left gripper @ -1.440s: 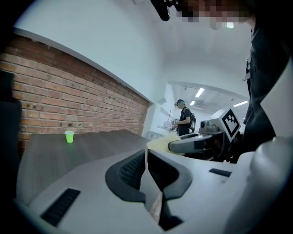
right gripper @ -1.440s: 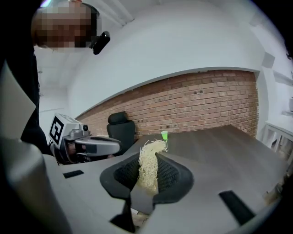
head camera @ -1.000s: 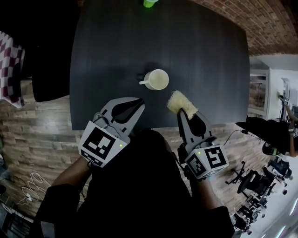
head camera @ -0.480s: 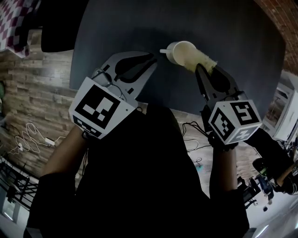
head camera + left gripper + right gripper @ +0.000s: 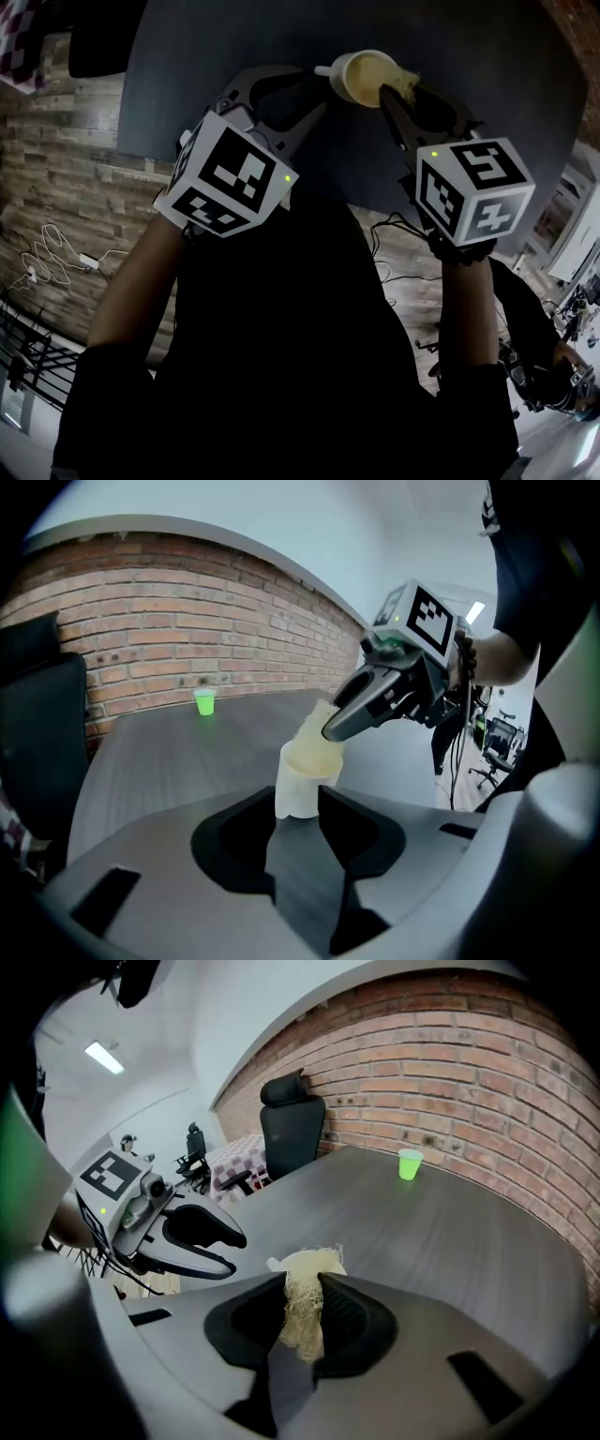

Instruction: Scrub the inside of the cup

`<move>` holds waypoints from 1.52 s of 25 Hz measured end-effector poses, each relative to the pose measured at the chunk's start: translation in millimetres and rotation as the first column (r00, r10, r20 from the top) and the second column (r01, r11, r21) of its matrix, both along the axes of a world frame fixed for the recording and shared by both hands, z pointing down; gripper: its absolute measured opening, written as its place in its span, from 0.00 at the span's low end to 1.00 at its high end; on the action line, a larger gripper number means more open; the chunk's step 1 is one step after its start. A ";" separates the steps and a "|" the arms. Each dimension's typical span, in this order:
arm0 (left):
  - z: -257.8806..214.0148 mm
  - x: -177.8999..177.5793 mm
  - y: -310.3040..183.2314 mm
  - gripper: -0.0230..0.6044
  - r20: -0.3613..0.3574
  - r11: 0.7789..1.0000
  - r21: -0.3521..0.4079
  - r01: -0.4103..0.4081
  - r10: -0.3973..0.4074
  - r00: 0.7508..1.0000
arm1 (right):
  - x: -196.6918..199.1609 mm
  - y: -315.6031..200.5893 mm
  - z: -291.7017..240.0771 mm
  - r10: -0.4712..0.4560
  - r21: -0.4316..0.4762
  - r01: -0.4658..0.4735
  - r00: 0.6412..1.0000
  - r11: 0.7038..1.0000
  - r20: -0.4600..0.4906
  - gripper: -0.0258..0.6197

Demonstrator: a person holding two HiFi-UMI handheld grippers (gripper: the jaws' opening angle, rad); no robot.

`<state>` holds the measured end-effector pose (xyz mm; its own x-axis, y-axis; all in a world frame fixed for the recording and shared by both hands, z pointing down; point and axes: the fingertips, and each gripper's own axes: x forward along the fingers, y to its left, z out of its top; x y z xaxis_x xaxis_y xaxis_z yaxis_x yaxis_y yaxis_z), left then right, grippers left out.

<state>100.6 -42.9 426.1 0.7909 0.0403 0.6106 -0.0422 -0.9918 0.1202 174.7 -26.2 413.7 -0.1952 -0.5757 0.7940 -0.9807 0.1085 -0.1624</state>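
A pale cream cup (image 5: 361, 75) stands on the dark table (image 5: 234, 37), its handle (image 5: 323, 71) pointing left. My right gripper (image 5: 398, 89) is shut on a pale fibrous scrubber (image 5: 302, 1312), whose end dips into the cup's mouth. In the left gripper view the right gripper's tip (image 5: 333, 728) sits over the cup (image 5: 302, 785). My left gripper (image 5: 314, 94) is at the cup's near left side. Its jaws are opening, and the cup's base shows just past the tips (image 5: 297, 803), with the pads not pressing on it. The scrubber hides most of the cup in the right gripper view.
A small green cup (image 5: 204, 701) stands at the table's far edge by the brick wall, also seen in the right gripper view (image 5: 409, 1163). A black office chair (image 5: 291, 1129) stands at the table's side. Cables lie on the wooden floor (image 5: 56, 253).
Both grippers have moved forward to the cup. The scrubber has gone from in front of the cup into its mouth. The left jaws have spread apart.
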 end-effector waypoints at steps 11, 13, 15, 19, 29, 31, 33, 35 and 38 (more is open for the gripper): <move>54.4 28.0 -18.0 0.31 0.068 0.993 0.053 -0.106 0.103 0.992 | -7.0 -26.3 53.5 -0.186 -0.201 0.163 0.977 0.966 -0.104 0.17; 58.1 30.6 -21.7 0.31 0.064 0.993 0.048 -0.109 0.106 0.992 | -12.6 -29.3 63.5 -0.238 -0.227 0.206 0.963 0.952 -0.124 0.17; 61.0 34.5 -21.9 0.30 0.067 0.992 0.055 -0.117 0.114 0.991 | -16.3 -29.7 70.1 -0.268 -0.240 0.235 0.956 0.942 -0.117 0.17; 58.7 44.5 -20.3 0.20 0.077 0.989 0.076 -0.127 0.121 0.990 | -14.3 -25.9 67.2 -0.260 -0.238 0.241 0.964 0.941 -0.048 0.17; 61.4 52.3 -27.0 0.19 0.095 0.983 0.091 -0.158 0.150 0.984 | 2.9 -29.1 -35.9 -0.185 -0.020 0.188 0.976 0.982 0.111 0.17; 61.8 52.8 -29.7 0.19 0.096 0.984 0.082 -0.157 0.149 0.984 | 11.1 -34.0 -59.0 -0.228 0.027 0.227 0.973 0.973 0.031 0.17; 63.4 52.5 -31.0 0.19 0.096 0.985 0.075 -0.152 0.145 0.985 | 19.8 -32.7 -56.4 -0.268 0.005 0.269 0.962 0.963 -0.053 0.17; 64.2 52.9 -32.3 0.19 0.094 0.987 0.067 -0.147 0.140 0.986 | 20.6 -29.2 -33.3 -0.322 -0.067 0.317 0.942 0.946 -0.096 0.17; 62.9 55.6 -33.7 0.19 0.094 0.987 0.062 -0.147 0.141 0.985 | 7.8 -26.7 6.9 -0.425 -0.168 0.404 0.898 0.899 -0.117 0.17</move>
